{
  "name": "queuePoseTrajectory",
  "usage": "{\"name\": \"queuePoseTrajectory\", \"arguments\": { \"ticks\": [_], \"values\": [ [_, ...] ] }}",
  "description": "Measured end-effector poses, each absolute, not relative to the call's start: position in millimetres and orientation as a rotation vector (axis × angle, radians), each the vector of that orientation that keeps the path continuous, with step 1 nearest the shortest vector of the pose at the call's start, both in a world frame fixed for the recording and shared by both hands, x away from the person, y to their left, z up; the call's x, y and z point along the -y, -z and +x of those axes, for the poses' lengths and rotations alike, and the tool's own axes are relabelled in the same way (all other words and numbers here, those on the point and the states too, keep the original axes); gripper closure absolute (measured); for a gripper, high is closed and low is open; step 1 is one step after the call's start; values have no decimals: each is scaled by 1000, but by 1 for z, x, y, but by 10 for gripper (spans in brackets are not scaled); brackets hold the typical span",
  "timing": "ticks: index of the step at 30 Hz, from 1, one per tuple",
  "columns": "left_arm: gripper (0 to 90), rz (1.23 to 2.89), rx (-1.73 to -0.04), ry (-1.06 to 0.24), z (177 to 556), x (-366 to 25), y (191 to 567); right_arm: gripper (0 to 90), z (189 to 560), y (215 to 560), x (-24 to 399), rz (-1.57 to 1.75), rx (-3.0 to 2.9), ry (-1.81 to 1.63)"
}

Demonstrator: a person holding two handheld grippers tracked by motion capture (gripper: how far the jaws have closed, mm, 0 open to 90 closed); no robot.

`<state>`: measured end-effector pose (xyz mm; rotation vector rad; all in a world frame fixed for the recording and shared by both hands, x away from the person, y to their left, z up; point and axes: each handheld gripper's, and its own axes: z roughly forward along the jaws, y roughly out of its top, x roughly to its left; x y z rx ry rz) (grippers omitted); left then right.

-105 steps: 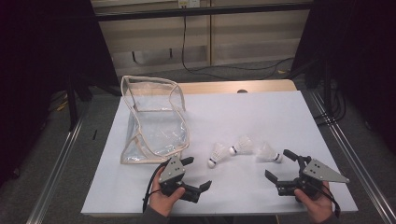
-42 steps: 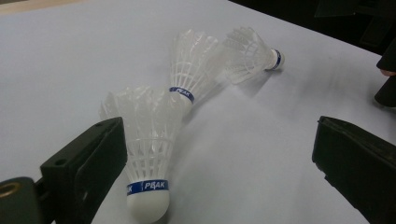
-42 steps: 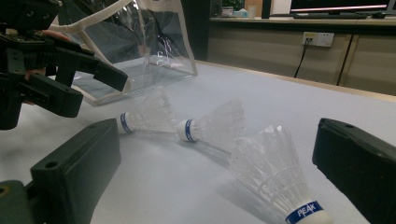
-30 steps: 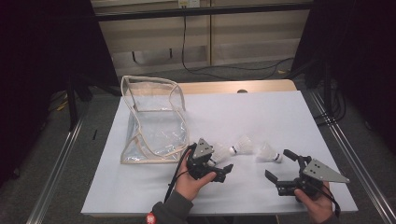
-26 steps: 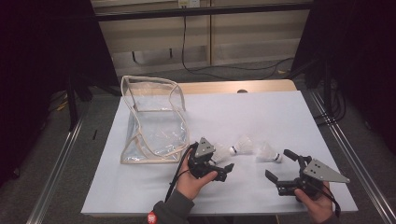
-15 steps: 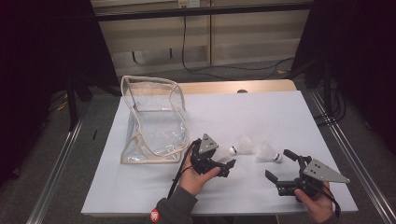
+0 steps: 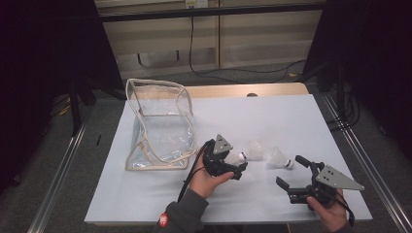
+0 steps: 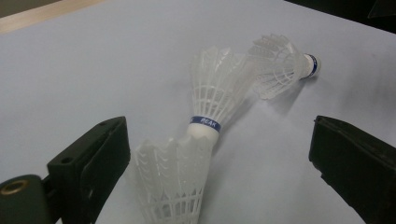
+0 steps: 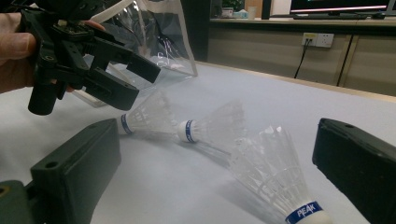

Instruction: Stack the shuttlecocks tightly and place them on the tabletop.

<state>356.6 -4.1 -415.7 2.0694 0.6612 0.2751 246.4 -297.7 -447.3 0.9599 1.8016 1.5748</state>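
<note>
left gripper (image 7: 239, 166) has moved forward and right since 3.5 s ago, from the near table edge up to the shuttlecocks; jaws spread wide, straddling the nearest shuttlecock (image 8: 175, 179), holding nothing. that shuttlecock lies on the white table (image 7: 262, 116), its skirt nested over the cork of the middle shuttlecock (image 8: 217, 95); the third shuttlecock (image 7: 278, 158) lies just beyond, apart from the right gripper (image 7: 296, 175). right gripper unchanged near the front right edge, jaws wide, empty. clear bag (image 7: 158, 126) unchanged at left, mouth up. shuttlecocks in the same spots as before.
</note>
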Motion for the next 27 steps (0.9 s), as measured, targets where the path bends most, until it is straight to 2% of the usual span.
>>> {"name": "queuePoseTrajectory", "arguments": {
  "ticks": [17,27],
  "values": [
    [86,2125,-635,-238,375,21,397,6,246,447,299,965,-1796,-1577],
    [114,2177,-634,-186,384,27,399,6,246,447,299,967,-1797,-1579]
  ]
}}
